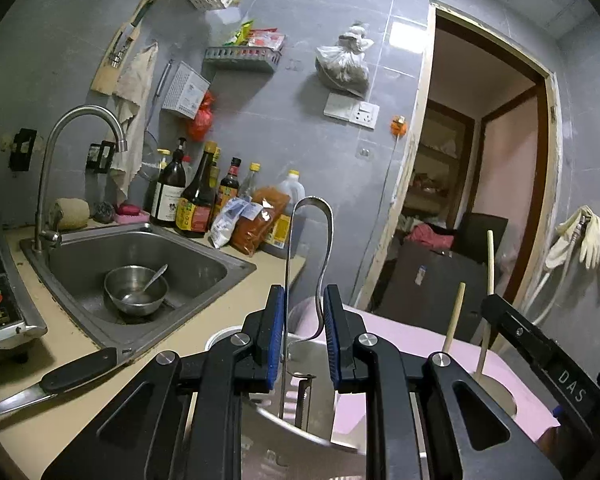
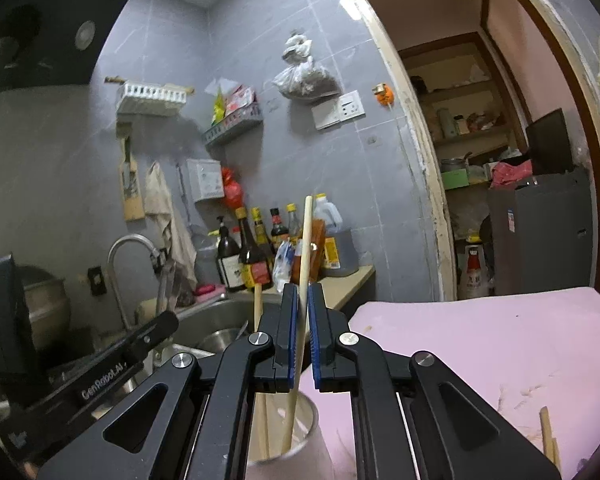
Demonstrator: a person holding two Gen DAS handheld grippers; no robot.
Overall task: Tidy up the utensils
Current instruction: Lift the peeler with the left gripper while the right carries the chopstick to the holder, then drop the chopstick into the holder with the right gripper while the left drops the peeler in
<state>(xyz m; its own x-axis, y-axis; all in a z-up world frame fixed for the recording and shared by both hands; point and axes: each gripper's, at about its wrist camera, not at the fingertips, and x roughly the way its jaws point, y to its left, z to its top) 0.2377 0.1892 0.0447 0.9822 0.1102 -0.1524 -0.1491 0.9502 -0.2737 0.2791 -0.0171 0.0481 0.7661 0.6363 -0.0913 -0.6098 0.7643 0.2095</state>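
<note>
Right gripper (image 2: pixel 304 320) clenched on an upright chopstick (image 2: pixel 305 264), tip already inside the cup (image 2: pixel 300 432) directly below (a second stick stands there too). Left gripper (image 1: pixel 303 320) grasping a steel ladle handle (image 1: pixel 324 240), long axis vertical, over its holder. Readable beyond: "GenRobot.AI", "DAS".

I read "DAS" in white on the black arm of the right gripper (image 1: pixel 572 390) — the end cut off. The left gripper (image 2: pixel 100 380) carries "GenRobot.AI". Bottle labels stay illegible to me.
</note>
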